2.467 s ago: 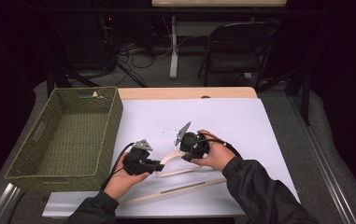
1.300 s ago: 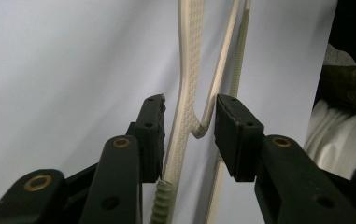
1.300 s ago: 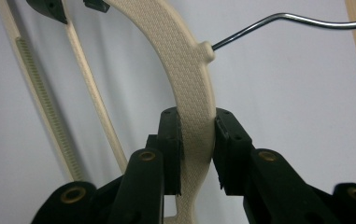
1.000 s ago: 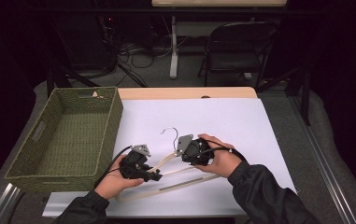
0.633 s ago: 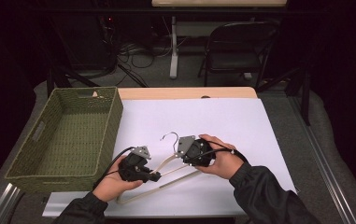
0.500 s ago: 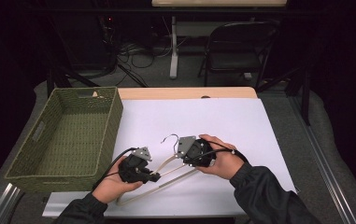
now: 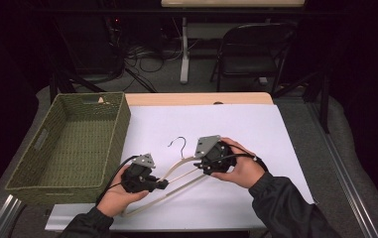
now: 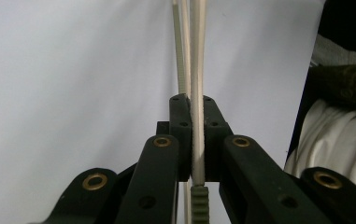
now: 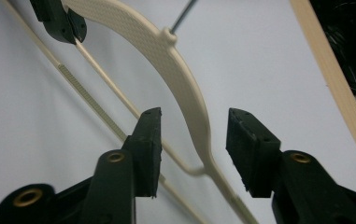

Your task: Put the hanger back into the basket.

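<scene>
The cream hanger [image 7: 176, 174] lies near the front of the white sheet [image 7: 256, 129] that covers the table, its wire hook [image 7: 178, 144] pointing away from the person, with the green basket [image 7: 72, 144] standing well to its left. The left gripper [image 7: 160, 184] has its jaws pressed together on the hanger's left arm; in the left gripper view the two pads pinch the thin cream bar edge-on, which likely serves to pin that end so the hanger cannot slide or swing. The right gripper [image 9: 193, 154] has its jaws spread apart, straddling the hanger's right shoulder just below the neck without touching it, so it looks ready to close for a second hold; two holds on either side of the hook would keep the hanger level for a lift, perhaps toward the basket. In the right gripper view the left gripper's tips [image 9: 68, 25] show at the far end of the curved arm. No brand, label or writing can be read on the hanger, the basket or either gripper.
</scene>
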Action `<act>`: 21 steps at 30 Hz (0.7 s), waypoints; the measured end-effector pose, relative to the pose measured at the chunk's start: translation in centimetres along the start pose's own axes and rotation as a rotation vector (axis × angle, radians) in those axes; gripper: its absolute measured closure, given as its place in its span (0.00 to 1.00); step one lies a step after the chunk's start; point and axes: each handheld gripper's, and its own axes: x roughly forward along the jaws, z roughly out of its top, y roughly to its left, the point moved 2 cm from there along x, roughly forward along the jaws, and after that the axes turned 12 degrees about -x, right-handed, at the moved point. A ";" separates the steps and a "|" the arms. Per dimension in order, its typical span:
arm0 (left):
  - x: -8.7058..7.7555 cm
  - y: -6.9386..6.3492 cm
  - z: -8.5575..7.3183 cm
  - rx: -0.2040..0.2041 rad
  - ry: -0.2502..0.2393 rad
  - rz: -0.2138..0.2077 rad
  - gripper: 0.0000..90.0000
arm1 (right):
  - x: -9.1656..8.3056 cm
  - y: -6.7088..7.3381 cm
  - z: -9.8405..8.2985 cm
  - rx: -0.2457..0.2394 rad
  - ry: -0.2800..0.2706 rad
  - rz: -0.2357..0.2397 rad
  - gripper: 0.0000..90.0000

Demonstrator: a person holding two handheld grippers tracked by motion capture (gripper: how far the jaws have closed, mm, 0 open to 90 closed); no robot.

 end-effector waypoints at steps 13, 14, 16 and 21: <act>-8.0 -2.3 -1.7 -0.044 -0.181 0.100 0.97 | -5.9 0.1 -4.5 0.184 -0.132 -0.107 0.57; -8.9 -2.4 -1.7 -0.042 -0.190 0.106 0.97 | -6.2 0.2 -5.0 0.195 -0.138 -0.116 0.57; -10.5 -2.6 -1.6 -0.038 -0.213 0.131 0.97 | -6.5 0.4 -5.9 0.223 -0.138 -0.123 0.57; -15.1 -2.2 -1.3 -0.037 -0.263 0.188 0.97 | -6.7 0.6 -8.4 0.286 -0.120 -0.135 0.58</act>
